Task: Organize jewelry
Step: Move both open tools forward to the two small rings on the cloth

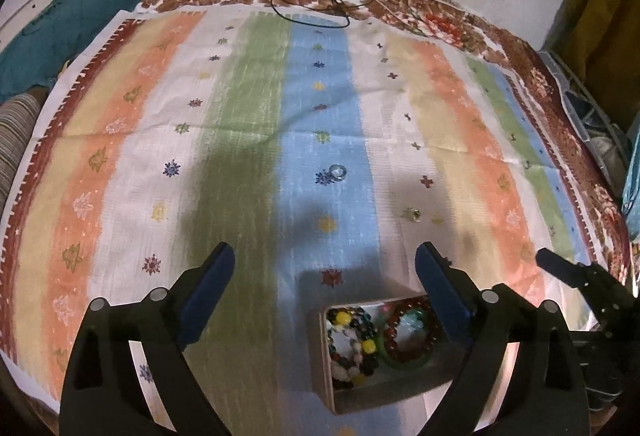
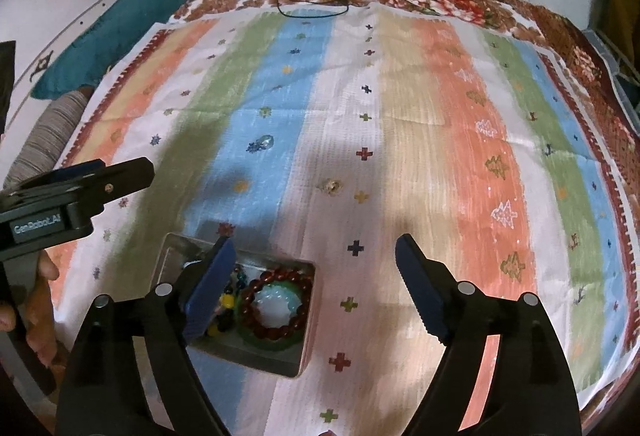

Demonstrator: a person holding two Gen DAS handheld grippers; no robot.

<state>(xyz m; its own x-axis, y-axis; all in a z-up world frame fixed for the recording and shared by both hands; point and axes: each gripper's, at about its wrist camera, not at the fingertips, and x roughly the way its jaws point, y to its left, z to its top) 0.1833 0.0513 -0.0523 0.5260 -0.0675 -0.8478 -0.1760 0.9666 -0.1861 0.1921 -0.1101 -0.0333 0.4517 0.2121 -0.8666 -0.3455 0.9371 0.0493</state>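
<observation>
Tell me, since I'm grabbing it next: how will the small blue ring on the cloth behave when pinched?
The blue ring looks tiny and flat, so it probably weighs little. Its glassy shine suggests it may slip from the claw. Lying on soft cloth, it could slide when nudged.

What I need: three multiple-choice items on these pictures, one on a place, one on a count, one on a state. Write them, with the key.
1. Where does the ring lie?
A) blue stripe
B) orange stripe
C) green stripe

2. How many loose pieces lie on the cloth outside the box?
A) one
B) two
C) four

3. The right gripper is:
A) shut on a bracelet
B) open, empty
C) shut on a cable

Key: 1 A, blue shows all around it; 2 B, the ring and a gold piece; 3 B, its jaws stand wide apart, nothing between.
</observation>
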